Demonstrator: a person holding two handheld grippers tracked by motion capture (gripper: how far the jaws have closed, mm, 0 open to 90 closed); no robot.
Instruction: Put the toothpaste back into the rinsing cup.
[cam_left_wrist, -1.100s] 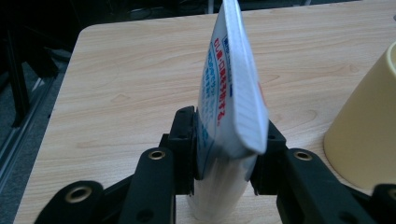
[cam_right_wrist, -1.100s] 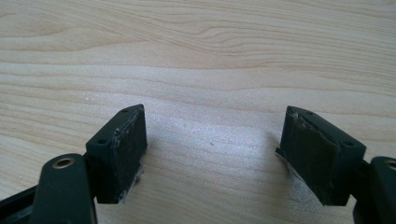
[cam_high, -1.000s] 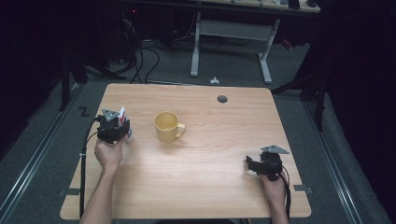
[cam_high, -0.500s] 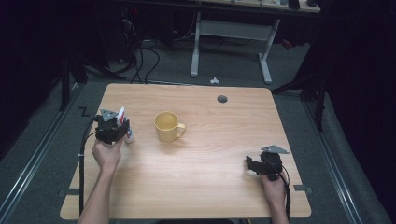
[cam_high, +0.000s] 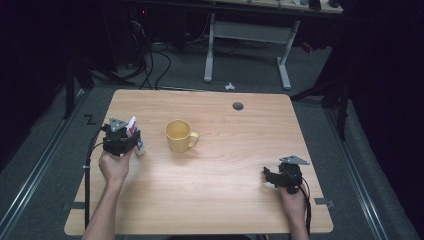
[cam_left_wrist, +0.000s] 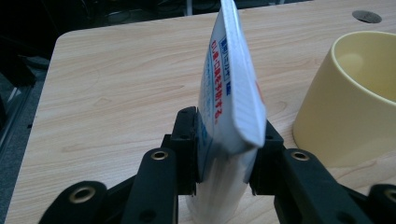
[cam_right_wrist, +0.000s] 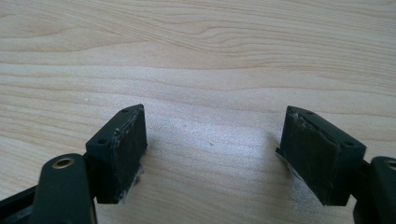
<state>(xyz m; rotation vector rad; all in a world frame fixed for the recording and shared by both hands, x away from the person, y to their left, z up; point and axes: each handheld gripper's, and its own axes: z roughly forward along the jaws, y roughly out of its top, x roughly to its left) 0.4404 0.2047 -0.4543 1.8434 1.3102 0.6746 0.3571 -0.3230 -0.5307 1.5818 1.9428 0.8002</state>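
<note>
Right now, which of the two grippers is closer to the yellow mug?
The left. The left gripper, clamped on a white tube, sits just beside the yellow mug. The right gripper rests open far off, near the table's opposite front corner.

One yellow cup (cam_high: 179, 135) is seen on one wooden table (cam_high: 220, 200). One white tube (cam_left_wrist: 229, 88) is counted, with red and blue writing on it. Two grippers are seen, the left gripper (cam_high: 120, 141) and the right gripper (cam_high: 272, 176). One round hole (cam_high: 238, 106) is found in the table top.
</note>
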